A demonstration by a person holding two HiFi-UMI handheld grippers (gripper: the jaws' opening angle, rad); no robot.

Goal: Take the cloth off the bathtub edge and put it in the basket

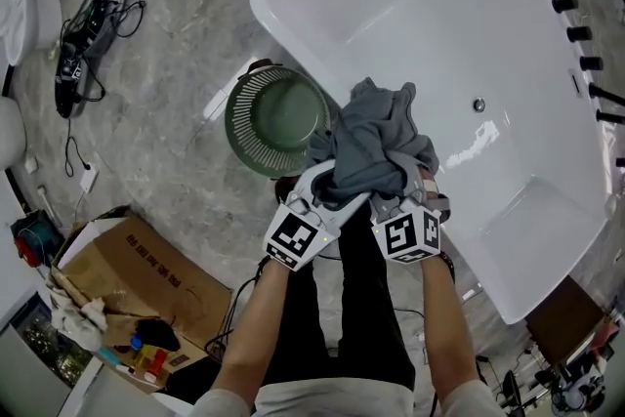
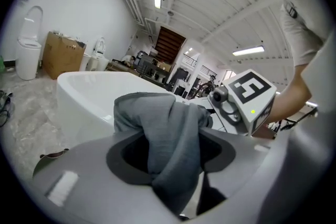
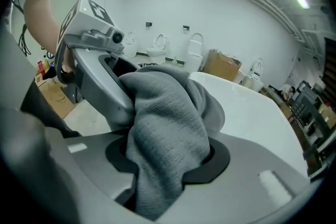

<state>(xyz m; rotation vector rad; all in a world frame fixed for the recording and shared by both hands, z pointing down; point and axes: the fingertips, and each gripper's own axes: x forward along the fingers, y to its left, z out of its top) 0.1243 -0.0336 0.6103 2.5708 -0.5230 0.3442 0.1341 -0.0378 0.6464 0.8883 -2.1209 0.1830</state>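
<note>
The grey cloth (image 1: 376,146) hangs bunched above the near edge of the white bathtub (image 1: 439,15), lifted off it. My left gripper (image 1: 327,188) and right gripper (image 1: 395,192) stand side by side just below the bundle, and each is shut on a fold of it. In the left gripper view the cloth (image 2: 168,139) fills the gap of my left gripper (image 2: 170,153), with the right gripper's marker cube (image 2: 247,98) close beside. The right gripper view has the cloth (image 3: 168,134) pinched in my right gripper (image 3: 168,159). The round green basket (image 1: 239,127) stands on the floor just left of the cloth.
An open cardboard box (image 1: 127,278) with clutter sits at the lower left, and cables (image 1: 88,24) lie on the marble floor at the upper left. Black taps (image 1: 578,34) line the tub's far rim. Toilets (image 3: 195,50) and a box (image 3: 223,65) stand by the wall.
</note>
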